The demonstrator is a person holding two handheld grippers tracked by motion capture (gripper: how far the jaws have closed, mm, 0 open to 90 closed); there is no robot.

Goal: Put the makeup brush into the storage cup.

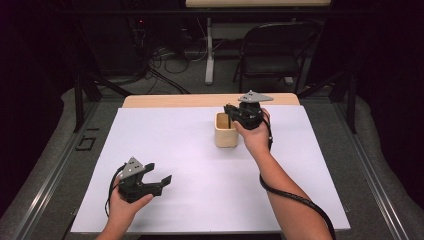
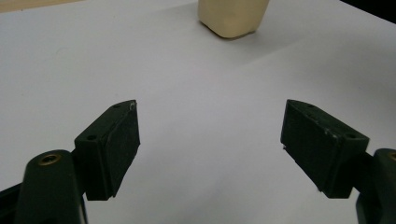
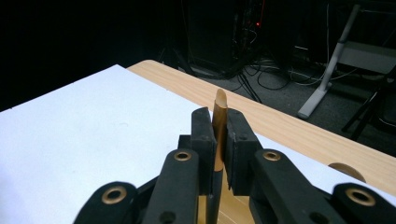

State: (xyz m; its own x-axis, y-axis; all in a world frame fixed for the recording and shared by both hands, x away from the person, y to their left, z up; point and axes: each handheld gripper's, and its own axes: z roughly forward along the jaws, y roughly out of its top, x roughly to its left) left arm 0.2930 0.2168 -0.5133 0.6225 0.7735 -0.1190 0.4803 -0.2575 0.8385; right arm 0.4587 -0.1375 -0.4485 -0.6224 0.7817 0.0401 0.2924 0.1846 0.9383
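Lowering the flat wooden stick [image 3: 219, 122], clamped upright in the right hand-held gripper [image 3: 218, 140], straight into the wooden cup [image 1: 225, 130] directly beneath; keeping it vertical, clear of the rim, releasing only once inside. Left hand-held gripper [image 2: 210, 140] idle, jaws spread, over the worktop [image 1: 200, 165].

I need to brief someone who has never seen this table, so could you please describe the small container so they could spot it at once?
Start at the white sheet covering the table. Towards its far edge, right of centre, stands a pale wooden cup, directly beside the right tool. It is the one freestanding object on the sheet, squarish and open-topped.
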